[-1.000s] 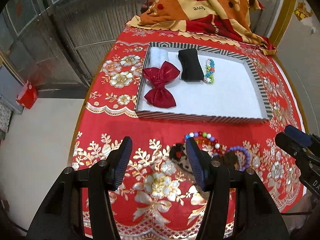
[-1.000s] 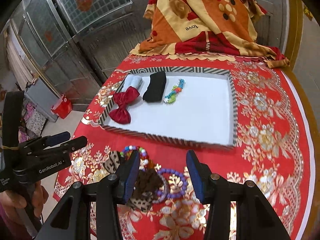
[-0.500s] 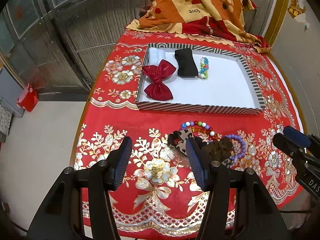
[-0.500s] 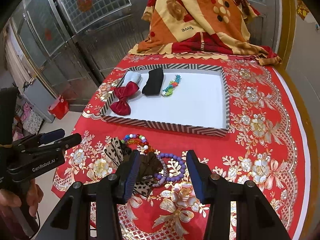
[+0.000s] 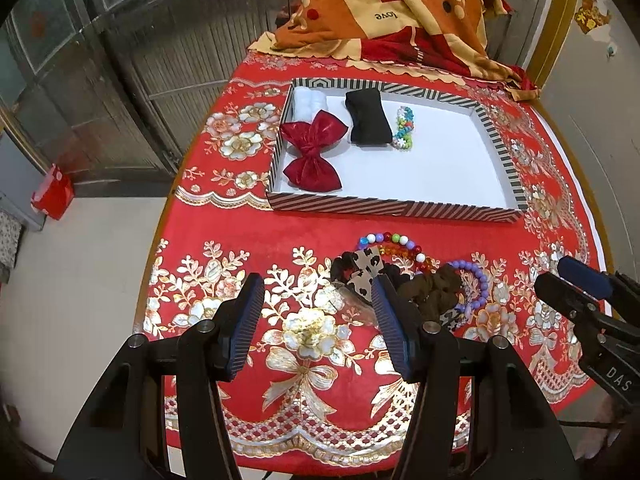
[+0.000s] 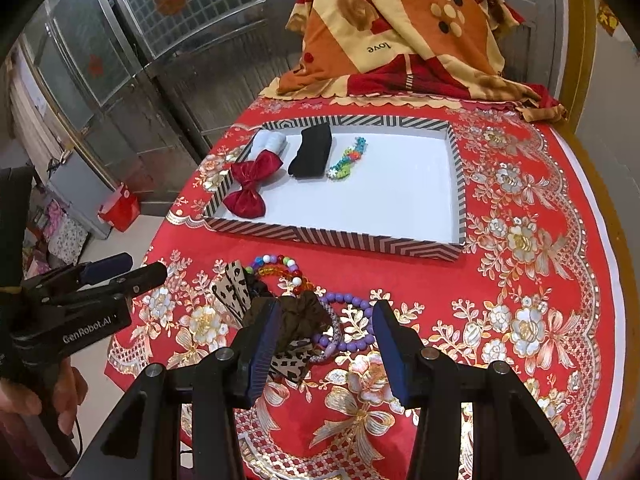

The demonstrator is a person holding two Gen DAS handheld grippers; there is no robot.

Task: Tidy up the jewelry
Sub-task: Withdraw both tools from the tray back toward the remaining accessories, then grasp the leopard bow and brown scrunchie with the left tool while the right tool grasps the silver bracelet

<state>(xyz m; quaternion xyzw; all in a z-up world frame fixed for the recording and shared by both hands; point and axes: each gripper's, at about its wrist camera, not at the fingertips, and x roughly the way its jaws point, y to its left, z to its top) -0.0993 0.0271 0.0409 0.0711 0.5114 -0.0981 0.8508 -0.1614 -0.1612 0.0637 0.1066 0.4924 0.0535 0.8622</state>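
Step in hand: I judge I am between picks, choosing the next piece from the loose pile on the red tablecloth [image 6: 520, 184].
My right claw [image 6: 324, 336]: released, nothing between its pads; it hangs above the brown scrunchie [image 6: 302, 316] and the purple bead bracelet [image 6: 352, 320].
My left claw [image 5: 316, 320]: released too, empty, over bare cloth just left of the pile.
Pile: near the striped tray [image 6: 360, 242], just in front of it; also a leopard-print hair tie [image 6: 232, 286] and a multicoloured bead bracelet [image 6: 280, 266], touching and overlapping.
Next move: probably lower the right claw onto one piece, clench, and lift without dragging its neighbours along.
Tray contents: all at the far left; a white roll [image 5: 308, 100], a red bow [image 5: 314, 152], a black fabric piece [image 5: 368, 118] and a small colourful bracelet [image 5: 404, 128].
Tray room: the right part is bare white floor.
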